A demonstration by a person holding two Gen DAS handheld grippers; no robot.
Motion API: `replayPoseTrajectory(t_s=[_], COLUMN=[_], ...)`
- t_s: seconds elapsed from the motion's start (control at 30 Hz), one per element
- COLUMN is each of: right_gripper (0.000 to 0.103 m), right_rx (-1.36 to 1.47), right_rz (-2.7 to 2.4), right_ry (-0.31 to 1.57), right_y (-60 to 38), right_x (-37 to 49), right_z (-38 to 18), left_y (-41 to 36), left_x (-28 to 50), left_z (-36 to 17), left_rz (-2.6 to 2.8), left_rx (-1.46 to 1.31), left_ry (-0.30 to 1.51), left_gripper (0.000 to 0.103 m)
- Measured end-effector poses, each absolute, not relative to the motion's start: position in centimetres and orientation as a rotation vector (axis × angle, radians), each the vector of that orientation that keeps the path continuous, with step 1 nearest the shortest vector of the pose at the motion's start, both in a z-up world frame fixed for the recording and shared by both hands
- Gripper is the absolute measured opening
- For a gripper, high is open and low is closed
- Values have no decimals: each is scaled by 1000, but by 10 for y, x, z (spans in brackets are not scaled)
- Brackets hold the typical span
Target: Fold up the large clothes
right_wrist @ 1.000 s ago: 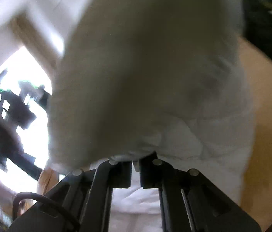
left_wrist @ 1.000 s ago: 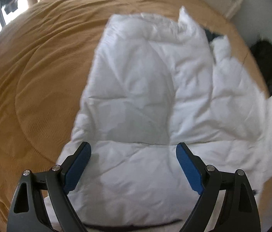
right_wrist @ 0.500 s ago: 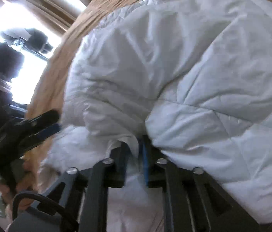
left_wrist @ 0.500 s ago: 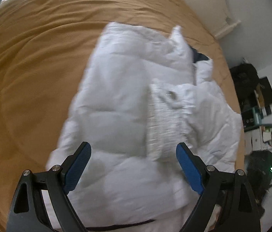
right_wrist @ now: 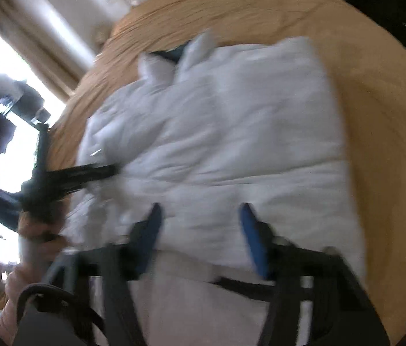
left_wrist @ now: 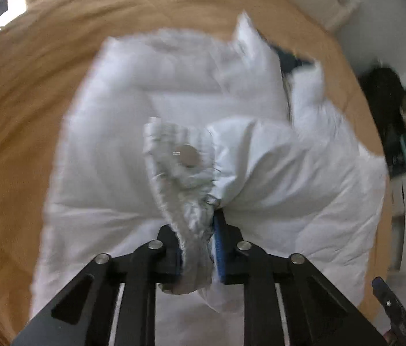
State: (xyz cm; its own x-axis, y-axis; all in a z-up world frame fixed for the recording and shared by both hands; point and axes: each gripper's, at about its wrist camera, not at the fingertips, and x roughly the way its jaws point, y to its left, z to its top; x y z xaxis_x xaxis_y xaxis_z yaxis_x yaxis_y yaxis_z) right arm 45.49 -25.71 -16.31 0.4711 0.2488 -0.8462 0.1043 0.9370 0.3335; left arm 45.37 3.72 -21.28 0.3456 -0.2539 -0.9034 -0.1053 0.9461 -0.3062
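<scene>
A white quilted puffer jacket lies spread on a tan bedspread. My left gripper is shut on the ribbed cuff of a sleeve that is folded across the jacket's body; a round snap shows on the cuff. In the right wrist view the jacket lies below my right gripper, which is open and empty over the hem. My left gripper shows there at the left, clamped on the sleeve.
The tan bedspread surrounds the jacket. A bright window with curtains is at the left. Dark bags and shelves stand beside the bed at the right. A dark collar lining shows at the jacket's top.
My right gripper let go of the sleeve and opened, drawing back over the hem. My left gripper shut on the sleeve's cuff.
</scene>
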Motion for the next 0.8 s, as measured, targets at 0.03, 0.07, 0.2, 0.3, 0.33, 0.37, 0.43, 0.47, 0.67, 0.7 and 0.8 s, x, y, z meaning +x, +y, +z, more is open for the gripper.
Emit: replayPoseTrajectory(t_s=[0.03,0.07,0.2,0.3,0.33,0.37,0.43,0.47,0.67,0.7,0.8], right_gripper=[34,34,31,22,20,19,15,14,16,19,52], right_rx=[365,352,331,342,320,305,277,287,726,767,642], right_rz=[68,37,-45,-63,-81,-106,-145,-158,-126,-96,-110], right_ry=[1080,1070,1041,1087,1114,1138,1165,1170,1153,1102,1013], right_y=[-268,-281,-303,-304,-302,-308,-311,-318,-373,-377,-369], right_x=[453,451,463,501,517,533,571,578,617,610,610], right_z=[-161,-158,-153,-177,-188,-199,-224,-226,-222,-209,-179], left_y=[41,44,46,34,32,28,27,26,23,22,26], left_x=[454,454,458,460,462,460,461,462,459,459,460], left_z=[-212,-216,-249,-250,-250,-249,-254,-255,-253,-253,-255], left_rz=[-93,-92,-98,-76,-74,-77,-94,-104,-104,-101,-98], left_rx=[-326,-315,-291,-223,-212,-206,-206,-202,-202,-198,-195], left_ry=[1227,1245,1321,1314,1315,1315,1314,1310,1306,1307,1305], left_gripper=[17,18,29,32,32,34,38,40,41,41,41])
